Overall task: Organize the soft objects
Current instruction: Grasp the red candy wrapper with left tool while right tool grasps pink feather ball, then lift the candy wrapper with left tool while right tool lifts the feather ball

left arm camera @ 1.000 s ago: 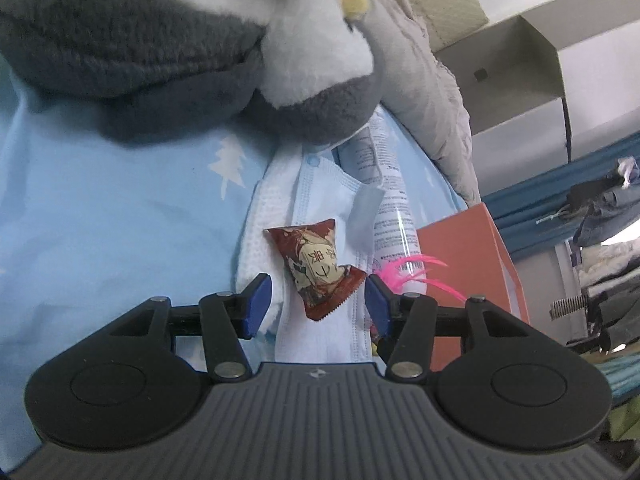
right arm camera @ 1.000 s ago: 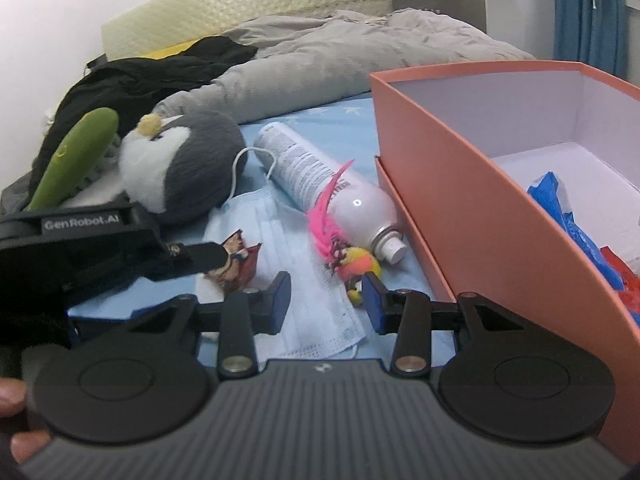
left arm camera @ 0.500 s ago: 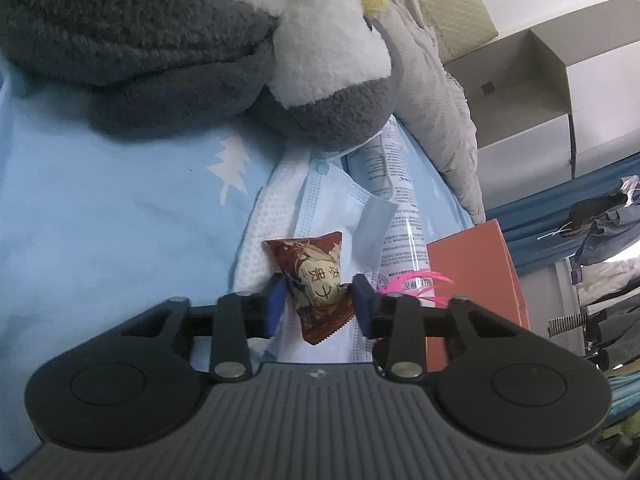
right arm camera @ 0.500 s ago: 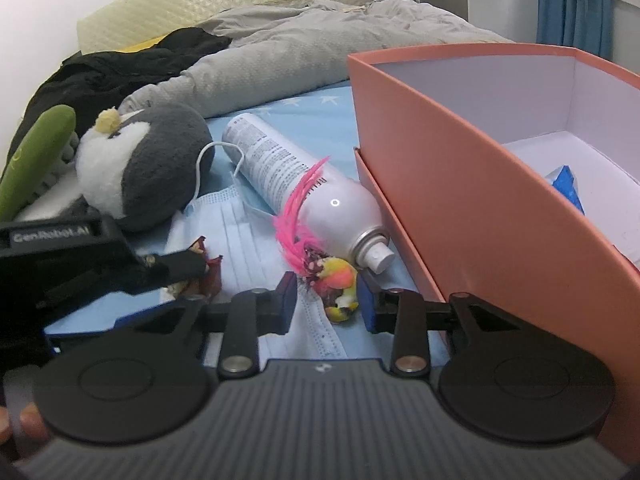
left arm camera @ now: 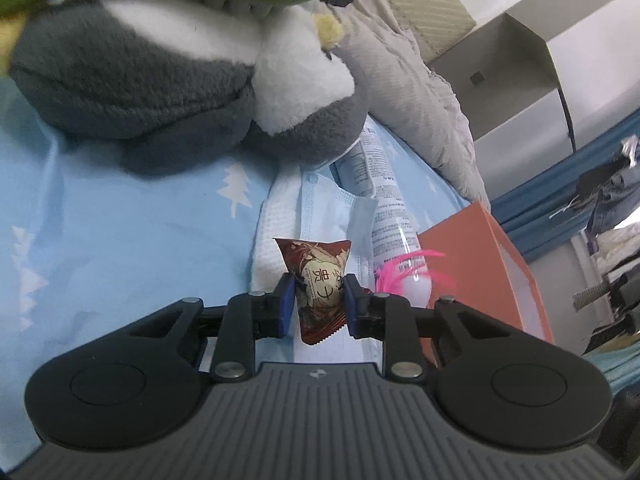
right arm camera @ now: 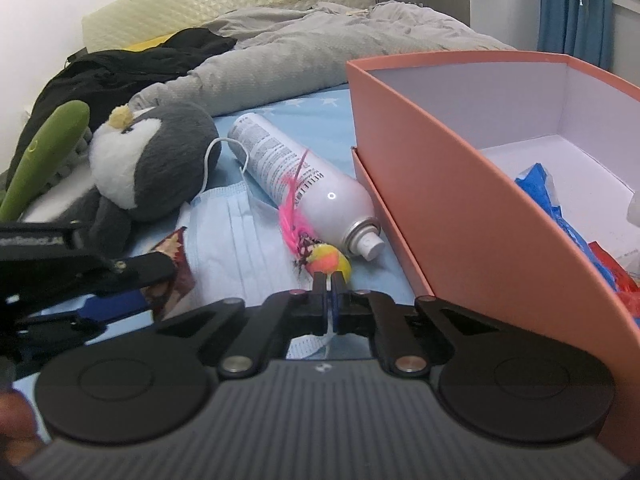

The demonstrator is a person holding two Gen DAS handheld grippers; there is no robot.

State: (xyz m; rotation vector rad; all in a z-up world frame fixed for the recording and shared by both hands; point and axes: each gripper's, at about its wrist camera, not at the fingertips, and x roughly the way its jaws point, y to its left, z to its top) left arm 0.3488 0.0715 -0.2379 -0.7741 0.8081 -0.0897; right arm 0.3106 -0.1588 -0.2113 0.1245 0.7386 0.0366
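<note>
Both grabs made, nothing lifted clear yet. Left hand-held gripper (left arm camera: 318, 306): jaws have just been closing, now clamped on the snack packet (left arm camera: 318, 280) over the face mask (right arm camera: 236, 236) on the bed (left arm camera: 120, 248). Right hand-held gripper (right arm camera: 329, 294): jaws just closed together, pinching the feather toy (right arm camera: 326, 261) beside the spray can (right arm camera: 304, 184). Orange box (right arm camera: 460, 208) already holds a few wrappers. Left to do: penguin plush (right arm camera: 156, 160), mask, both held items into box.

Both of the 2 wrist cameras are sitting low and close over the bed sheet (left arm camera: 120, 248), looking forward and downward along their fingers. The left one is facing the plush penguin (left arm camera: 168, 80); the right is facing the orange box (right arm camera: 460, 200). Both are sharing the face mask (right arm camera: 236, 240), spray can (right arm camera: 304, 184) and feather toy (left arm camera: 404, 272).
</note>
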